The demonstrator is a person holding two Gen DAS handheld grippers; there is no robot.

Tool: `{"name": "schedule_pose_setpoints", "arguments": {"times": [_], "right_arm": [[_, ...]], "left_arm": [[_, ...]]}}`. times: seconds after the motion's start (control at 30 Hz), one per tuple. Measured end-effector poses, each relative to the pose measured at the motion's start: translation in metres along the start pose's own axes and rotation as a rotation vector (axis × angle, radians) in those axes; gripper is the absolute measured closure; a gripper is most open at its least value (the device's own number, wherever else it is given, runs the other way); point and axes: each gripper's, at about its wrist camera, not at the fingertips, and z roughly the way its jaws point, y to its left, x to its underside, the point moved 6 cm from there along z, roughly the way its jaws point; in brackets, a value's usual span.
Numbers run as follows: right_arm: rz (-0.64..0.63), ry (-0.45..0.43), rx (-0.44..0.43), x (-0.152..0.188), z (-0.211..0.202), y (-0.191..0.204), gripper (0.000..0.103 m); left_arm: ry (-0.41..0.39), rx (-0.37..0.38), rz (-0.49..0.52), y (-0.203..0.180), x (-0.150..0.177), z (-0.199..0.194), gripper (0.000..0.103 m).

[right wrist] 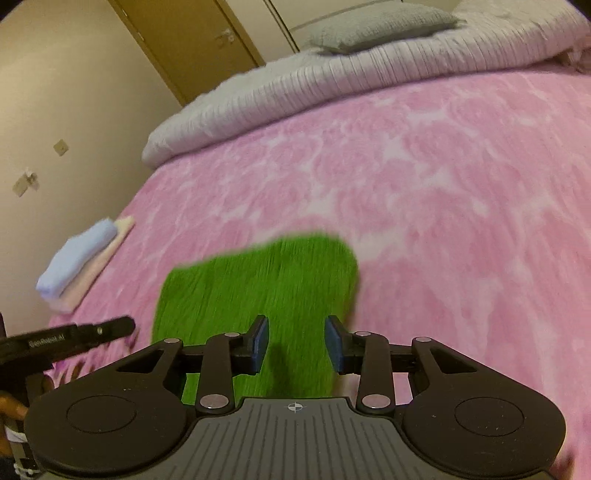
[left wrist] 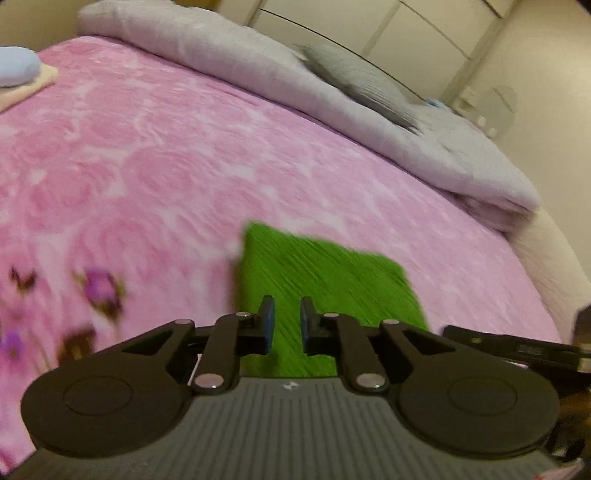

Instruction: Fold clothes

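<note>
With both the left gripper [left wrist: 284, 325] and right gripper [right wrist: 297, 343] seen released and empty, the folded green cloth [right wrist: 266, 288] could be dragged open — if snagged by a low pass.

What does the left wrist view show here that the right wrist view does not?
Only the left wrist view shows the purple flower print on the bedspread and a round mirror by the far wall. Only the right wrist view shows a wooden door and wall sockets. Both share the green cloth lying on the pink bedspread, the grey duvet, the pillow and the folded stack.
</note>
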Motion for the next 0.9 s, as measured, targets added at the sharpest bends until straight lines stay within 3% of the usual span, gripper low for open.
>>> {"name": "schedule_pose_setpoints", "arguments": {"times": [0.17,0.23,0.3,0.4,0.5,0.57,0.7,0.8,0.9], "right_arm": [[-0.056,0.027,-0.005,0.044,-0.029,0.021,0.067],[-0.099,0.051,0.021,0.06,-0.028,0.027,0.067],[-0.14,0.082,0.048,0.076,-0.014,0.029,0.068],[-0.138,0.068,0.063,0.084,-0.007,0.029,0.067],[-0.14,0.057,0.056,0.079,-0.026,0.034,0.067],[-0.156,0.042,0.054,0.082,-0.041,0.038,0.067],[-0.169,0.054,0.032,0.097,-0.053,0.044,0.067],[-0.178,0.106,0.053,0.115,-0.037,0.039,0.067],[-0.111,0.102,0.036,0.118,-0.042,0.033,0.067]], "left_arm": [[0.061,0.022,0.029,-0.025,0.052,-0.02,0.093],[0.095,-0.03,0.048,-0.026,0.071,-0.016,0.092],[0.088,-0.13,0.118,-0.02,0.087,-0.004,0.092],[0.092,-0.149,0.037,-0.017,0.082,-0.007,0.093],[0.093,-0.2,0.081,-0.03,0.076,-0.022,0.095],[0.084,-0.181,0.091,-0.041,0.079,-0.035,0.095],[0.092,-0.157,0.1,-0.056,0.096,-0.043,0.095],[0.157,-0.195,0.097,-0.05,0.12,-0.027,0.093],[0.154,-0.222,0.078,-0.051,0.128,-0.033,0.093]]}}
